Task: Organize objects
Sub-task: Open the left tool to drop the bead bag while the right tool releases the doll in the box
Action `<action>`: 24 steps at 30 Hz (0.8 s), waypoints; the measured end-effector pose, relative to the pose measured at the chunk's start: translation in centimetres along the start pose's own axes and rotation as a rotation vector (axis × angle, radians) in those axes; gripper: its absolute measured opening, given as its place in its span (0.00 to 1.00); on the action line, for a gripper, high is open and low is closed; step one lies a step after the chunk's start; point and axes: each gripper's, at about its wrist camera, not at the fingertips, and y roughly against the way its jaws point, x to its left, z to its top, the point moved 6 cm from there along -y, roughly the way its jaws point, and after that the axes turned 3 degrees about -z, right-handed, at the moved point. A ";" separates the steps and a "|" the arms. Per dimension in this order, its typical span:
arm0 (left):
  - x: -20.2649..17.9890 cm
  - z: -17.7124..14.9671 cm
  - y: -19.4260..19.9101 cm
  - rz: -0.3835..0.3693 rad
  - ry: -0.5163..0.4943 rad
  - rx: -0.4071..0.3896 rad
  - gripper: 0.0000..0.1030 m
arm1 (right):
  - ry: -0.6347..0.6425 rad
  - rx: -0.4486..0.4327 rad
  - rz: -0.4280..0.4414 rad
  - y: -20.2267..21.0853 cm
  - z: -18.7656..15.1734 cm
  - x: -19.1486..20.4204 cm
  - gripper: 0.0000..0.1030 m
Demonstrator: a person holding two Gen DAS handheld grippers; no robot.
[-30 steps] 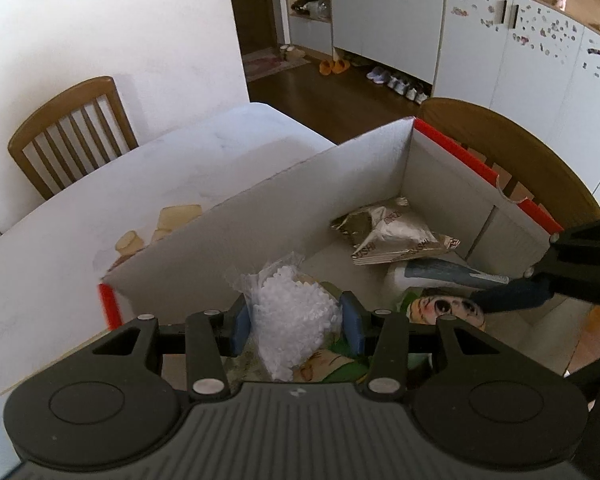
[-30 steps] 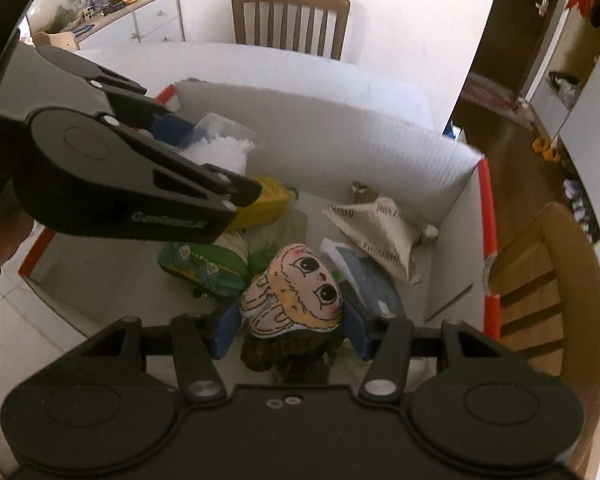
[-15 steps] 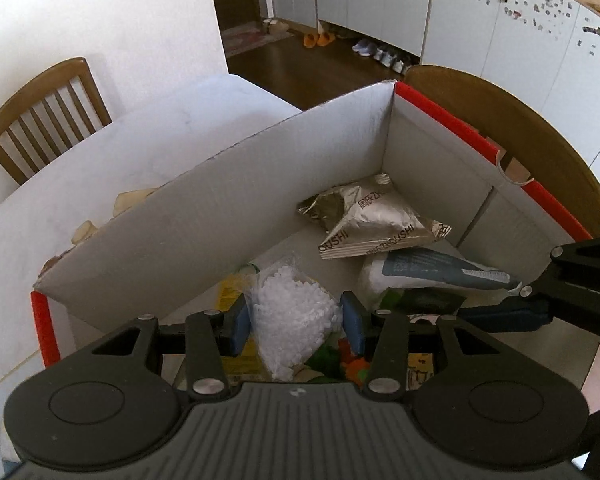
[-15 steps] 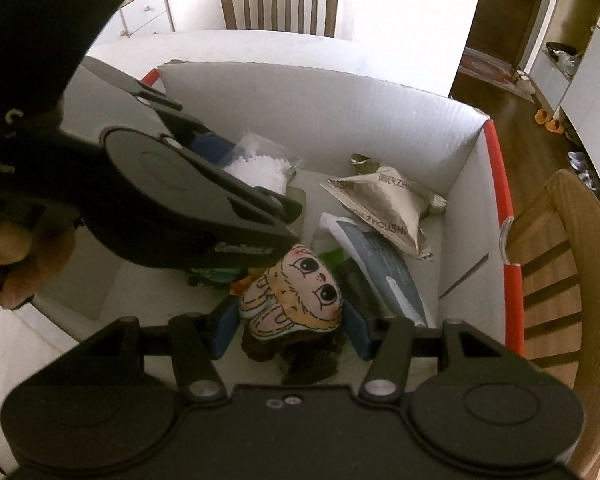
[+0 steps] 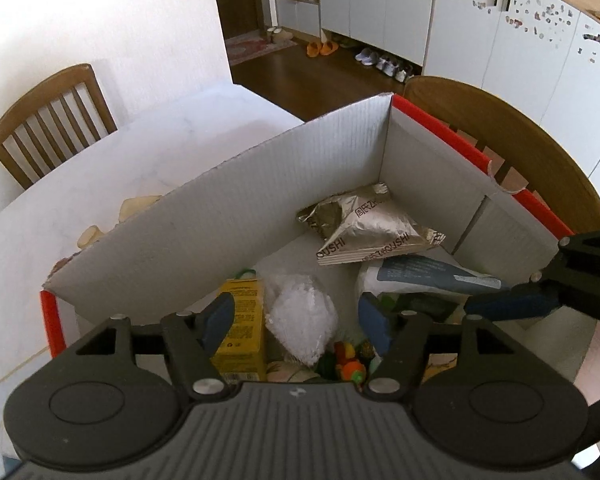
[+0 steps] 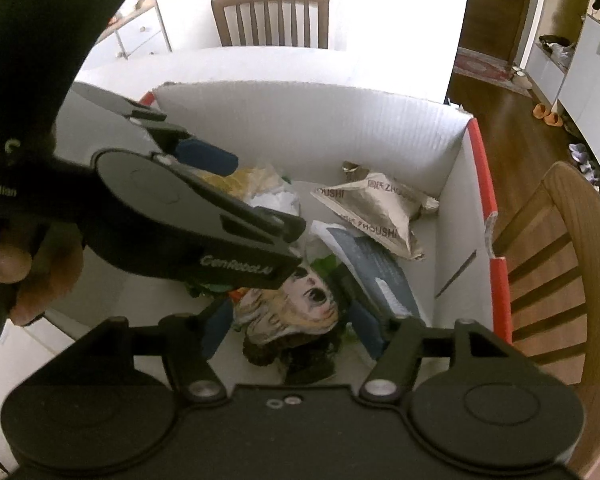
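Observation:
A white cardboard box [image 5: 228, 220] with red edges stands on the table. My left gripper [image 5: 298, 318] is open above it; the clear bag of white pellets [image 5: 304, 320] lies loose in the box between its fingers, beside a yellow carton [image 5: 240, 320]. My right gripper [image 6: 290, 326] is open over the box; the doll-face plush [image 6: 296, 308] lies below between its fingers. In the right wrist view the box wall [image 6: 300, 120] shows, and the left gripper body [image 6: 188, 216] covers the bag of pellets.
A silver snack pouch [image 5: 364, 228] and a grey-white packet [image 5: 420, 276] lie at the far end of the box. Small yellowish items [image 5: 134, 208] sit on the white table [image 5: 100, 168] behind the box. Wooden chairs [image 5: 52, 120] stand at the table's far and right sides.
Both grippers opened. The left one let the bag of pellets drop into the box; the right one let the plush go. Both had moved over the box.

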 end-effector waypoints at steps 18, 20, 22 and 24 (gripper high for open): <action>1.6 -1.6 7.6 0.003 0.018 -0.147 0.76 | -0.099 -0.178 0.027 6.8 0.1 1.1 0.85; 2.0 -1.9 8.5 0.002 0.028 -0.168 0.79 | -0.103 -0.195 0.022 7.4 0.2 1.4 0.87; 2.4 -2.0 9.3 0.009 0.036 -0.187 0.79 | -0.108 -0.213 0.013 7.9 0.2 1.6 0.90; 2.9 -2.2 10.0 0.015 0.039 -0.201 0.80 | -0.116 -0.228 0.006 8.4 0.1 1.9 0.91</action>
